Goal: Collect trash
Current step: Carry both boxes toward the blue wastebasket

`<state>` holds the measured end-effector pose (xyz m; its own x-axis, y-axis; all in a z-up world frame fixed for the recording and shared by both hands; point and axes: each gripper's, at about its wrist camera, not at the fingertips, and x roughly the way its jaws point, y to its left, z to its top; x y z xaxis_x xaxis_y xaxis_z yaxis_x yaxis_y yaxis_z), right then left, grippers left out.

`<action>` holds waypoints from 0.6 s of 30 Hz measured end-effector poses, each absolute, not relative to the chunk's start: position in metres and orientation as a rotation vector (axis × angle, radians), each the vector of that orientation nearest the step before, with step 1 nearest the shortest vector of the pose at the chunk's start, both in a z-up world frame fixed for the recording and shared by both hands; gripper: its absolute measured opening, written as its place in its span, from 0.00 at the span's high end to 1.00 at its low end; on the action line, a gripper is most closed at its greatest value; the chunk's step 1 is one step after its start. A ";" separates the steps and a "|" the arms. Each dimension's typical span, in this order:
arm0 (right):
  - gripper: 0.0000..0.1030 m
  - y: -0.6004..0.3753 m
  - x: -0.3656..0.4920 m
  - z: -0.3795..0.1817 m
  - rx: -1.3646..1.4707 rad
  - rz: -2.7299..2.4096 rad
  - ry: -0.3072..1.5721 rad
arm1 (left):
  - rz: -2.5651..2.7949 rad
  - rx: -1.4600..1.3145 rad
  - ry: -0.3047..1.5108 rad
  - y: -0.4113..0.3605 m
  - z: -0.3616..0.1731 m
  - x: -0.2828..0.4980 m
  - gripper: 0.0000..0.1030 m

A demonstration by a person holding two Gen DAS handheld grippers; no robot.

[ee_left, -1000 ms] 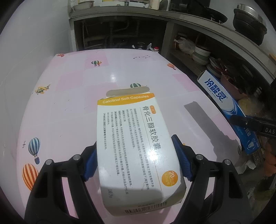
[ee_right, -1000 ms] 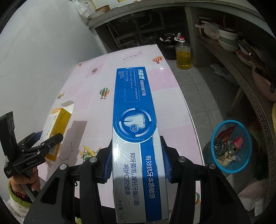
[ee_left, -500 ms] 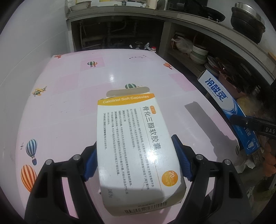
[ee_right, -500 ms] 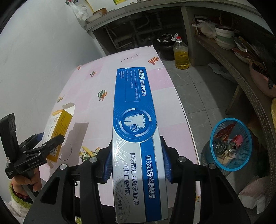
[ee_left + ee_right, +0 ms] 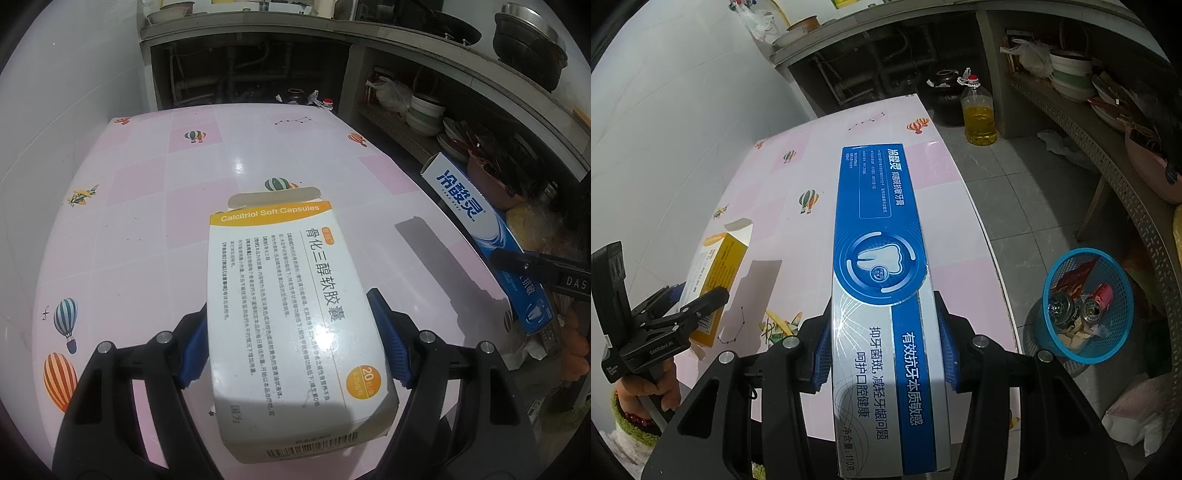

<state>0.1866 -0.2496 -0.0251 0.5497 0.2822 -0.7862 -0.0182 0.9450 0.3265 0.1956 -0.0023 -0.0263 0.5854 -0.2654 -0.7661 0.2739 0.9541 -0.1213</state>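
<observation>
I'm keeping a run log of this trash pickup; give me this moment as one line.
left gripper: shut on medicine box | right gripper: shut on toothpaste box | blue basket: holds cans, on floor

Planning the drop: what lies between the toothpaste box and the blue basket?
In the right wrist view, the toothpaste box and basket are separated only by the table edge and bare floor.

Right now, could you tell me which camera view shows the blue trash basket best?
The right wrist view shows it best: the blue trash basket stands on the floor to the right of the table, with cans and scraps visible inside. The left wrist view does not show it at all; only the held toothpaste box fills that side.
</observation>
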 end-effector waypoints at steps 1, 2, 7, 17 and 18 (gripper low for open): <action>0.55 -0.250 0.187 -0.025 0.296 0.181 0.976 | -0.314 0.010 0.892 -0.002 -0.026 0.196 0.29; 0.55 -0.250 0.187 -0.025 0.296 0.181 0.976 | -0.315 0.010 0.892 -0.002 -0.026 0.196 0.29; 0.55 -0.249 0.186 -0.026 0.297 0.182 0.979 | -0.314 0.009 0.892 -0.003 -0.026 0.195 0.29; 0.55 -0.249 0.187 -0.026 0.300 0.182 0.981 | -0.315 0.009 0.892 -0.003 -0.026 0.195 0.29; 0.55 -0.249 0.187 -0.026 0.301 0.182 0.981 | -0.315 0.009 0.893 -0.003 -0.026 0.195 0.29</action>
<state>0.1873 -0.2489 -0.0262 0.5456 0.2855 -0.7879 -0.0161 0.9436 0.3308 0.1951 -0.0034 -0.0263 0.5843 -0.2658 -0.7667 0.2735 0.9541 -0.1223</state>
